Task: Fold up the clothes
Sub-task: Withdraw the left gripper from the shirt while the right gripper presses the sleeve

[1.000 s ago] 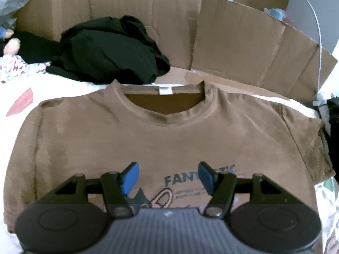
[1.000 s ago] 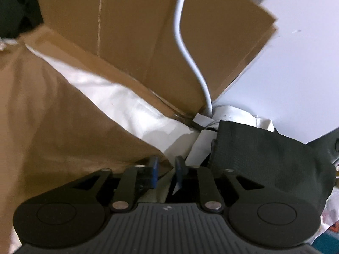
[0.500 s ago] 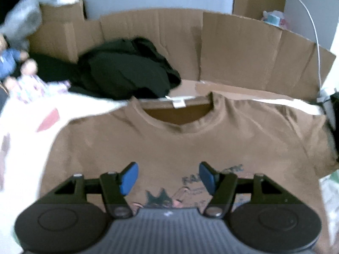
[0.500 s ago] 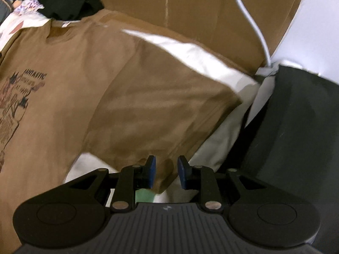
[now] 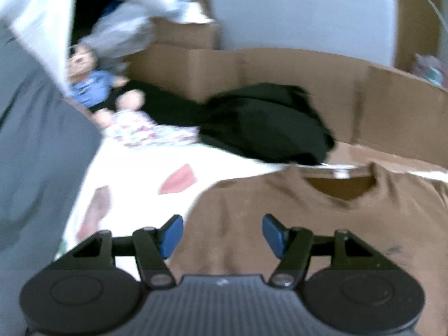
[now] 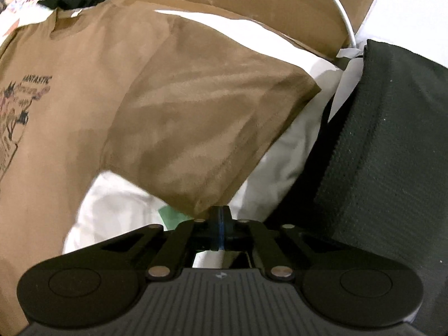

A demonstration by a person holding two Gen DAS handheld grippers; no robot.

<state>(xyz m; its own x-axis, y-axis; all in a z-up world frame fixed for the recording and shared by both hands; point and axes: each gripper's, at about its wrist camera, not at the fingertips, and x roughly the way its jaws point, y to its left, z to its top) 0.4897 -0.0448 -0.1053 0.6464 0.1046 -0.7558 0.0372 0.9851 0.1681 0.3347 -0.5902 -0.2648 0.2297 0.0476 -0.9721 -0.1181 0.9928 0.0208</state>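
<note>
A brown T-shirt [image 5: 336, 224] with a dark print lies flat, front up, on a white bed sheet [image 5: 140, 173]. My left gripper [image 5: 222, 233] hovers open above the shirt's shoulder near the left sleeve, with nothing between its blue pads; this view is blurred. In the right wrist view the shirt [image 6: 84, 84] spreads to the left and its other sleeve [image 6: 201, 112] reaches down to my right gripper [image 6: 221, 218]. That gripper's jaws are pressed together at the corner of the sleeve's hem, pinching the cloth.
A heap of black clothes [image 5: 266, 123] and two dolls [image 5: 92, 84] lie beyond the collar, in front of a cardboard wall [image 5: 392, 106]. A grey surface [image 5: 33, 168] fills the left. A black mesh-covered object [image 6: 386, 140] and a white cable [image 6: 338, 8] border the sleeve.
The left gripper rose and swung left, from over the shirt's print to its shoulder, still open. The right gripper came down onto the sleeve and its jaws closed on the hem.
</note>
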